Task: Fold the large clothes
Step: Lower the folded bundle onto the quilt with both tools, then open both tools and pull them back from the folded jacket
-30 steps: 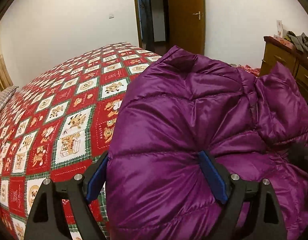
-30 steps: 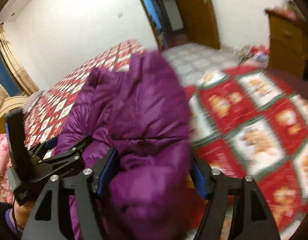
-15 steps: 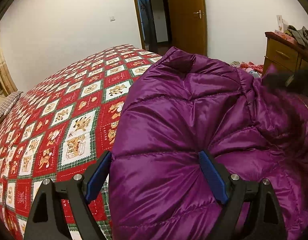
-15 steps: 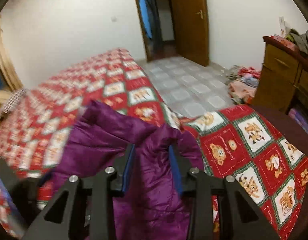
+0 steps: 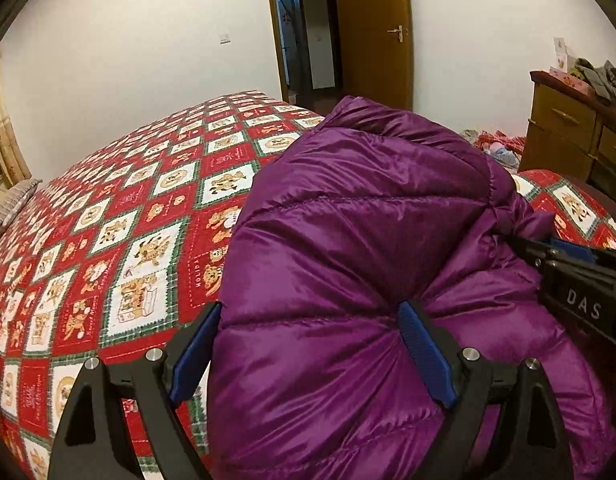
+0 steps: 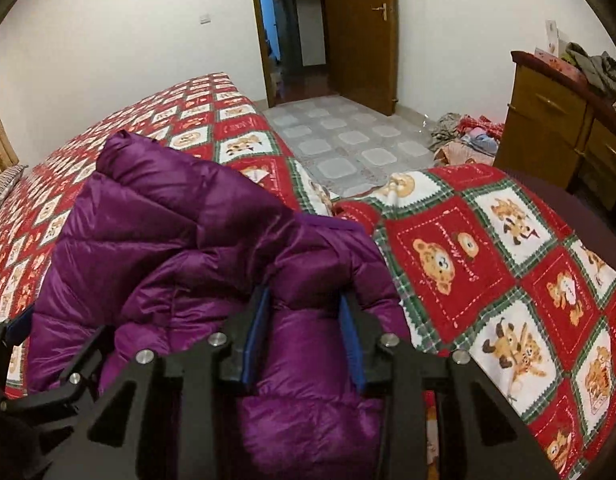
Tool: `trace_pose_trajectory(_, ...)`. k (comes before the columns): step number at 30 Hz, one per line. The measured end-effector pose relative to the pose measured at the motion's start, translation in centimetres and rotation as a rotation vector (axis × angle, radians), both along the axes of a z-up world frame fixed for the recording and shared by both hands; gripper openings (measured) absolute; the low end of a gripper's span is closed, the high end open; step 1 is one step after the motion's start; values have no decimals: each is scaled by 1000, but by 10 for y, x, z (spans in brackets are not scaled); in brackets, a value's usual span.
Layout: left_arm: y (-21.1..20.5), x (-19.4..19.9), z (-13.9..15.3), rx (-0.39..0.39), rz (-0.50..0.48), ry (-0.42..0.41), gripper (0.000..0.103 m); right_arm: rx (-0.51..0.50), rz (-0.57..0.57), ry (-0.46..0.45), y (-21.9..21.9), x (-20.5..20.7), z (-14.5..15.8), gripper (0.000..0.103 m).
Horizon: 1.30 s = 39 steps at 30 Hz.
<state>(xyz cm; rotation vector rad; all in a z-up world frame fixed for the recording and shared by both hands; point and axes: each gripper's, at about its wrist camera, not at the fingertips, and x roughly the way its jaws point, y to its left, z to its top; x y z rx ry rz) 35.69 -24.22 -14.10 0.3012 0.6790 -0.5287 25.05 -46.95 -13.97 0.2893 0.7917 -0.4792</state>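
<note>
On the bedspread [image 5: 139, 240], left tool [image 5: 308, 344] wide, right tool [image 6: 303, 332] narrow, both pinching purple jacket [image 5: 348, 240].

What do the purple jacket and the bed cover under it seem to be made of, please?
The purple jacket looks like glossy nylon or polyester shell over puffy fill, probably down or synthetic: it shines, has stitched quilt lines, and bulges between the fingers. The bed cover looks like matte printed cotton or similar woven cloth, with bear squares and no sheen; its exact fibre cannot be told.

right gripper [image 5: 580, 264]: "DAS" | bedspread [image 5: 107, 240]: "HOLIDAY", partly legible
</note>
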Motion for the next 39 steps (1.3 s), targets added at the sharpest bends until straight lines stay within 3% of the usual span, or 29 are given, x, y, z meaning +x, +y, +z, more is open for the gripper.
trace_pose_trajectory(5, -1, 2, -3, 3, 2, 0, 91, -30, -5, 8, 3, 2, 0, 38)
trace_pose_trajectory(10, 8, 3, 5, 14, -30, 76, 91, -32, 7, 18, 4, -3, 7, 41)
trace_pose_trajectory(14, 21, -10, 17, 50, -52, 58, 91, -68, 23, -63, 23, -42, 38, 42)
trace_pose_trajectory(17, 30, -23, 23, 62, -62, 49, 91, -63, 66, -75, 43, -70, 50, 43)
trace_pose_trajectory(20, 38, -35, 28, 56, -70, 48, 91, -5, 109, -72, 60, -87, 43, 43)
trace_pose_trajectory(24, 44, -48, 29, 70, -81, 39, 91, 24, 93, 1, 69, -87, 11, 43)
trace_pose_trajectory(29, 56, -60, 33, 74, -94, 48, 91, 48, 58, -30, 70, -89, 0, 45)
trace_pose_trajectory(31, 60, -67, 34, 81, -101, 50, 91, 53, 34, -13, 71, -91, 1, 52)
trace_pose_trajectory(33, 65, -77, 34, 92, -117, 46, 91, 77, 5, -5, 72, -99, 4, 66)
trace_pose_trajectory(36, 75, -93, 33, 107, -131, 30, 91, 107, -18, -40, 79, -122, 8, 81)
trace_pose_trajectory(39, 84, -107, 31, 109, -131, 24, 90, 72, -26, -67, 88, -142, 12, 89)
